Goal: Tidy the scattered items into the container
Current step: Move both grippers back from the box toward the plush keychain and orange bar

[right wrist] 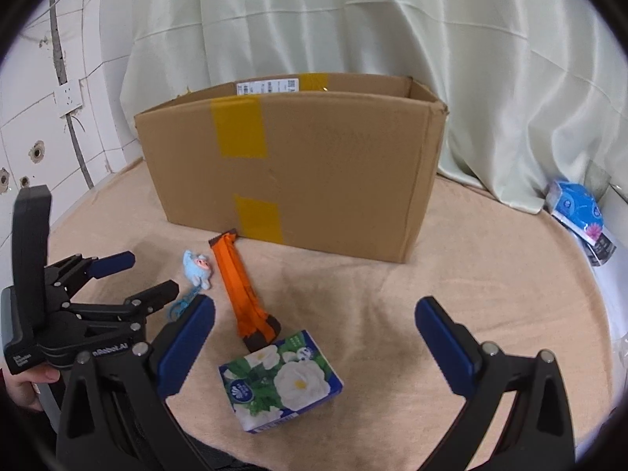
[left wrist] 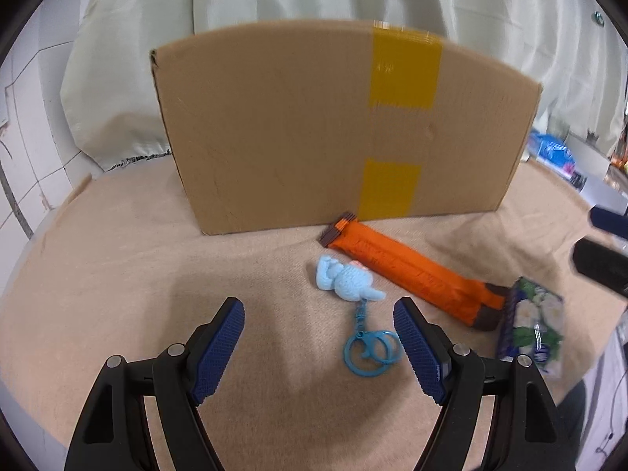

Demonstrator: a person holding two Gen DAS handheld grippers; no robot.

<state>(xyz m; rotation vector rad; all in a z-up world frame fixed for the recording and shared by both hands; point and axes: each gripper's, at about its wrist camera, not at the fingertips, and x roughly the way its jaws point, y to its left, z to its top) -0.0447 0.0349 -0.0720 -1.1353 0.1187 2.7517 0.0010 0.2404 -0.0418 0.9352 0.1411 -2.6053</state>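
A cardboard box (left wrist: 333,129) with yellow tape stands open-topped on the beige cloth; it also shows in the right wrist view (right wrist: 314,165). In front of it lie an orange wrapped bar (left wrist: 408,271) (right wrist: 239,286), a light blue plush keychain (left wrist: 347,278) (right wrist: 198,267) with a blue ring, and a floral tissue pack (left wrist: 532,325) (right wrist: 280,380). My left gripper (left wrist: 318,314) is open and empty, just short of the keychain; it also shows in the right wrist view (right wrist: 137,274). My right gripper (right wrist: 314,314) is open and empty above the tissue pack.
A pale curtain (right wrist: 353,19) hangs behind the box. A tiled wall with a socket (right wrist: 68,96) is at the left. Blue tissue packs (right wrist: 577,204) lie at the right edge of the table. Beige cloth (right wrist: 431,314) covers the table.
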